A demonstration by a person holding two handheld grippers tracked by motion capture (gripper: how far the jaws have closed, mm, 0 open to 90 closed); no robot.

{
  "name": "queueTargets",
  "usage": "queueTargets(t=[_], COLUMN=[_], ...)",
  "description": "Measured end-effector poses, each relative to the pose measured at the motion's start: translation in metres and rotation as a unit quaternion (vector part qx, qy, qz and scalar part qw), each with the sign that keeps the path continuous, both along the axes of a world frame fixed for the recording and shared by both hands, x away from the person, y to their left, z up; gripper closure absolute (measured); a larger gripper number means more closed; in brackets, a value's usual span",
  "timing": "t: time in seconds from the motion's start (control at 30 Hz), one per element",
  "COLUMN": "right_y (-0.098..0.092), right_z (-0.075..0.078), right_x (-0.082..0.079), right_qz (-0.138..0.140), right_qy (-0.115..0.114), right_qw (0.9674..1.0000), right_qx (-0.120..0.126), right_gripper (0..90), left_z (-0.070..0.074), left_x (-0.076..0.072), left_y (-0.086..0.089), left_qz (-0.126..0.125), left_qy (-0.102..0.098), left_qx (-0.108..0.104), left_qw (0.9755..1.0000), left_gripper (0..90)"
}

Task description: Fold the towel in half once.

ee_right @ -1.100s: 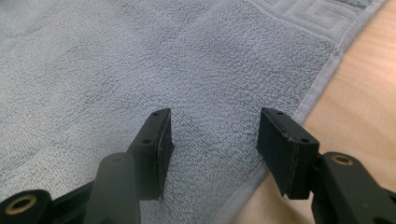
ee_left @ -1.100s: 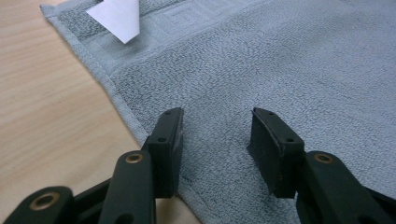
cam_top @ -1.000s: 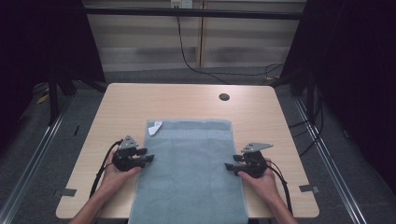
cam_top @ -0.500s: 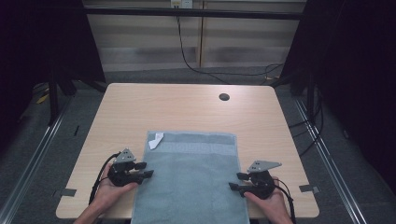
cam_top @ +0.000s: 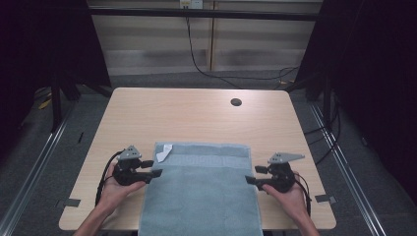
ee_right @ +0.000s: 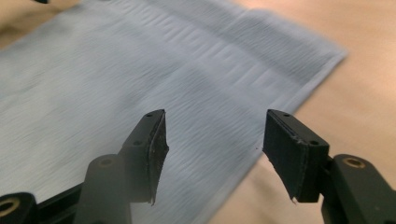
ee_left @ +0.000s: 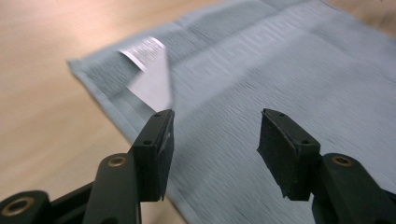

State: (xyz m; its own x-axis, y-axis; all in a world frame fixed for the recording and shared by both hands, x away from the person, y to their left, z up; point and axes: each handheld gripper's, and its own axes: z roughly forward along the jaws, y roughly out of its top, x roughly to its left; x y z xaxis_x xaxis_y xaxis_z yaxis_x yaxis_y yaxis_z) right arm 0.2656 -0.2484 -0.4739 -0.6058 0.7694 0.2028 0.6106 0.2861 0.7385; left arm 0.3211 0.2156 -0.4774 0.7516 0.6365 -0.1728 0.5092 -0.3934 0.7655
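A grey-blue towel (cam_top: 199,191) lies flat on the wooden table (cam_top: 196,118), its near end hanging over the front edge. A white label (cam_top: 164,152) sits at its far left corner. My left gripper (cam_top: 156,173) hovers at the towel's left edge, open. Its jaws have just been opening, and in the left gripper view (ee_left: 215,135) nothing is between them; the towel (ee_left: 280,60) and label (ee_left: 149,74) lie below. My right gripper (cam_top: 248,180) is at the right edge, open, its jaws also just widened. The right gripper view (ee_right: 215,140) looks down past the jaws onto the towel (ee_right: 116,79).
A round cable hole (cam_top: 236,102) is set in the table's far side. Tape marks (cam_top: 72,202) sit near both front corners. Cables run over the floor behind the table, and dark curtains stand at both sides.
The towel has slid toward the table's front edge together with both grippers. Both grippers have since come up off the cloth with their jaws wider apart.
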Motion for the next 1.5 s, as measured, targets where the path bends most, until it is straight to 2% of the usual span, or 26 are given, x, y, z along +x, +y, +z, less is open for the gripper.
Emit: queueTargets(t=[0.03,0.07,0.1,0.13,0.2,0.23,0.3,0.37,0.43,0.5,0.57,0.63,0.7,0.73,0.8,0.83,0.87,0.9,0.97,1.07,1.1,1.13,1.23,1.3,1.37,1.5], right_y=[0.000,-0.001,-0.003,-0.003,0.000,0.004,0.006,0.010,0.015,0.020,0.020,0.020,0.020,0.021,0.028,0.028,0.031,0.035,0.035,0.031,0.029,0.027,0.027,0.027,0.027,0.027], right_z=[0.000,0.000,0.000,0.000,0.001,0.000,-0.001,-0.006,-0.015,-0.024,-0.025,-0.032,-0.033,-0.033,-0.033,-0.033,-0.032,-0.032,-0.029,-0.029,-0.030,-0.030,-0.030,-0.030,-0.031,-0.031], right_x=[0.000,0.008,0.020,0.027,0.046,0.061,0.068,0.078,0.088,0.092,0.092,0.091,0.089,0.088,0.084,0.084,0.082,0.081,0.079,0.079,0.080,0.081,0.080,0.080,0.080,0.080], right_qz=[0.000,-0.001,-0.008,-0.011,-0.009,-0.005,-0.008,-0.009,-0.014,-0.017,-0.016,-0.021,-0.024,-0.022,0.002,0.002,0.002,0.008,0.019,0.012,0.009,0.008,0.008,0.009,0.008,0.007], right_qy=[0.000,-0.004,-0.003,-0.004,-0.005,-0.011,-0.010,-0.007,-0.001,-0.001,0.001,-0.003,-0.007,-0.007,-0.012,-0.012,-0.015,-0.022,-0.020,-0.012,-0.011,-0.006,-0.005,-0.006,-0.006,-0.007], right_qw=[1.0000,1.0000,1.0000,0.9999,0.9999,0.9999,0.9999,0.9999,0.9998,0.9995,0.9994,0.9984,0.9985,0.9984,0.9977,0.9977,0.9967,0.9954,0.9955,0.9976,0.9980,0.9985,0.9986,0.9985,0.9987,0.9989], right_qx=[0.000,0.000,0.002,0.001,-0.001,-0.009,-0.008,-0.002,-0.010,-0.025,-0.029,-0.053,-0.048,-0.051,-0.067,-0.067,-0.080,-0.093,-0.091,-0.067,-0.062,-0.054,-0.052,-0.053,-0.050,-0.046], right_gripper=[38.9,38.7,37.4,36.7,36.1,35.0,34.6,33.7,30.8,30.2,29.0,26.7,26.8,26.7,27.0,27.0,27.4,34.7,55.2,75.7,79.4,82.0,82.7,82.7,82.7,82.7], left_z=[0.000,0.001,0.002,0.004,0.007,0.007,0.006,0.003,-0.001,-0.004,-0.005,-0.007,-0.008,-0.009,-0.011,-0.012,-0.014,-0.015,-0.017,-0.019,-0.020,-0.021,-0.023,-0.024,-0.025,-0.026], left_x=[0.000,0.007,0.010,0.017,0.027,0.032,0.042,0.045,0.045,0.045,0.046,0.049,0.052,0.054,0.055,0.055,0.056,0.057,0.057,0.056,0.057,0.057,0.058,0.059,0.060,0.060], left_y=[0.000,-0.001,-0.002,-0.004,-0.008,-0.010,-0.011,-0.012,-0.013,-0.012,-0.008,-0.004,-0.002,-0.002,-0.001,-0.001,-0.001,0.000,-0.001,-0.003,-0.003,-0.004,-0.004,-0.004,-0.005,-0.011], left_qz=[0.000,0.009,0.016,0.010,0.013,0.019,0.034,0.038,0.036,0.033,0.037,0.045,0.051,0.052,0.052,0.052,0.048,0.042,0.038,0.027,0.023,0.024,0.026,0.029,0.034,0.021], left_qy=[0.000,0.002,-0.001,0.001,-0.008,-0.005,0.007,0.007,0.005,0.001,0.000,-0.001,0.001,-0.001,-0.002,-0.002,-0.002,0.002,0.003,0.002,0.002,0.002,0.000,0.000,-0.010,-0.014], left_qx=[0.000,-0.003,-0.007,-0.010,-0.005,-0.013,-0.029,-0.040,-0.028,-0.015,-0.013,-0.012,-0.012,-0.008,-0.002,0.002,0.005,0.007,0.013,0.023,0.024,0.027,0.030,0.023,0.023,0.025], left_qw=[1.0000,1.0000,0.9999,0.9999,0.9999,0.9997,0.9990,0.9984,0.9989,0.9993,0.9992,0.9989,0.9986,0.9986,0.9987,0.9987,0.9988,0.9991,0.9992,0.9994,0.9994,0.9993,0.9992,0.9993,0.9991,0.9994], left_gripper=[44.4,44.4,43.8,43.1,42.7,42.4,42.2,41.9,41.0,39.3,38.4,35.1,34.4,33.7,32.6,32.6,32.2,31.6,29.5,27.8,27.0,26.3,25.6,25.9,26.3,28.4])
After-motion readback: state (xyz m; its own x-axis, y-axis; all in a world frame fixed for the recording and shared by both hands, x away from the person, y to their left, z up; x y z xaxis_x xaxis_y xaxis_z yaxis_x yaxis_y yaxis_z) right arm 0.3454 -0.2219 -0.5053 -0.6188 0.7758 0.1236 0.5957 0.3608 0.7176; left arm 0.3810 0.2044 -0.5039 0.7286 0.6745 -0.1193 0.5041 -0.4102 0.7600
